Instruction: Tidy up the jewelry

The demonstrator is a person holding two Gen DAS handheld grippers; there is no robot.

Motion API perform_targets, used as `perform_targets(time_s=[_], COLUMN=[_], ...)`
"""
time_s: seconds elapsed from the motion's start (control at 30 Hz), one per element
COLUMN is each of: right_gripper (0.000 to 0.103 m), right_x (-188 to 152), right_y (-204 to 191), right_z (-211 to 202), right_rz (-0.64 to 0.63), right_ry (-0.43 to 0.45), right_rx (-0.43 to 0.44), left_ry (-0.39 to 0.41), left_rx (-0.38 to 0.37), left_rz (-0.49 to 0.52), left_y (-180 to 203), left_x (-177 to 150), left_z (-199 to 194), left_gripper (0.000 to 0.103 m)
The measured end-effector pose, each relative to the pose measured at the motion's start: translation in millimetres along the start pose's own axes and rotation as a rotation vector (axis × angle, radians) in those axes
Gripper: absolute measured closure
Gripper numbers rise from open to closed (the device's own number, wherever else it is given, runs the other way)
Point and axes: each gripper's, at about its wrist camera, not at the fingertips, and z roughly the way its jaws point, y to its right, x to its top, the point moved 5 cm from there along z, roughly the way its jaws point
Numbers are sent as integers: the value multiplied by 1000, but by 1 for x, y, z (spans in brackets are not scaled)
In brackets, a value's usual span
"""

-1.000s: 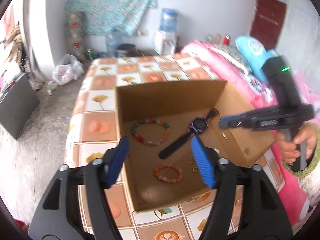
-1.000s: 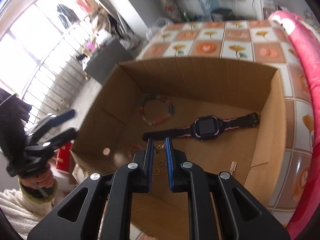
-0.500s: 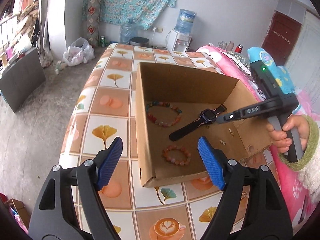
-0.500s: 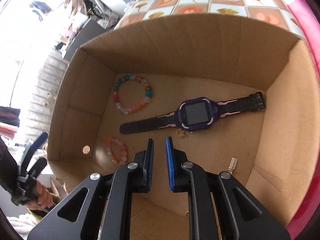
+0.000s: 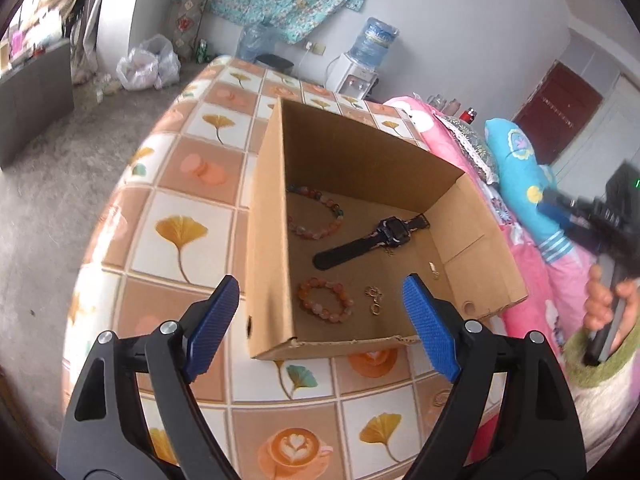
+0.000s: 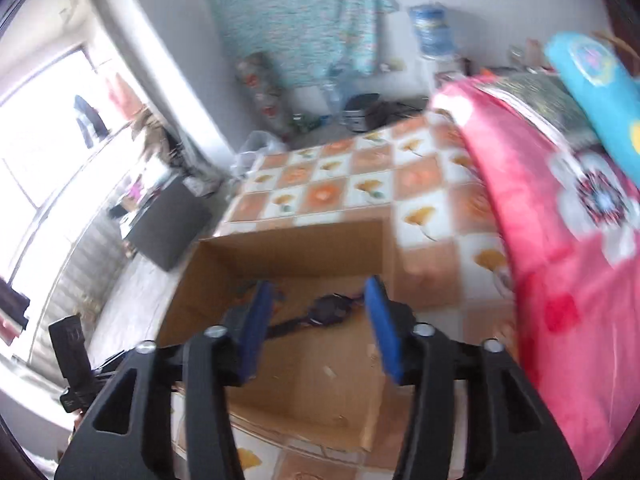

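The cardboard box (image 5: 268,240) on the tiled table (image 5: 180,240) already holds two bead bracelets (image 5: 324,306), a watch (image 5: 372,240) and small gold pieces (image 5: 374,300) (one ring-like bit seems left outside). Left gripper (image 5: 320,324) and right gripper (image 6: 320,328) hang released, empty.

Left tool (image 5: 320,328) and right tool (image 6: 320,320) both spread, empty

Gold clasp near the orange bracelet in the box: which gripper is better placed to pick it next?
Probably the left gripper: jaws open, aimed at the gold clasp. The right gripper sits farther back.
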Motion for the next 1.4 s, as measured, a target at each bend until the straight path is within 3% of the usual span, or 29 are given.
perform_targets(time_s=[0.1, 0.23, 0.33, 0.47, 0.87, 1.1, 1.23, 1.4], right_gripper=[51, 51, 48, 48, 48, 48, 48, 41], right_x=[-26, -59, -67, -78, -126, -142, -145, -155], right_y=[23, 20, 3, -2, -8, -3, -4, -10], right_z=[28, 61, 60, 54, -13, -14, -26, -67], right_rz=[78, 77, 1, 4, 48, 62, 47, 8], right_ry=[-127, -285, -262, -260, -191, -177, -113, 40], right_rx=[-10, 22, -54, -81, -71, -73, -74, -160], left_ry=[-59, -65, -60, -57, -58, -57, -22, 95], left_rx=[-78, -71, -40, 9, -41, -62, -47, 56], left_rz=[-72, -117, -103, -78, -73, -67, -27, 77], left_y=[-1, -2, 1, 4, 12, 8, 12, 24], left_x=[-6, -9, -11, -15, -64, -83, -89, -102], left_z=[13, 19, 20, 19, -32, -33, -41, -71], left_gripper=[21, 21, 21, 21, 20, 20, 20, 18])
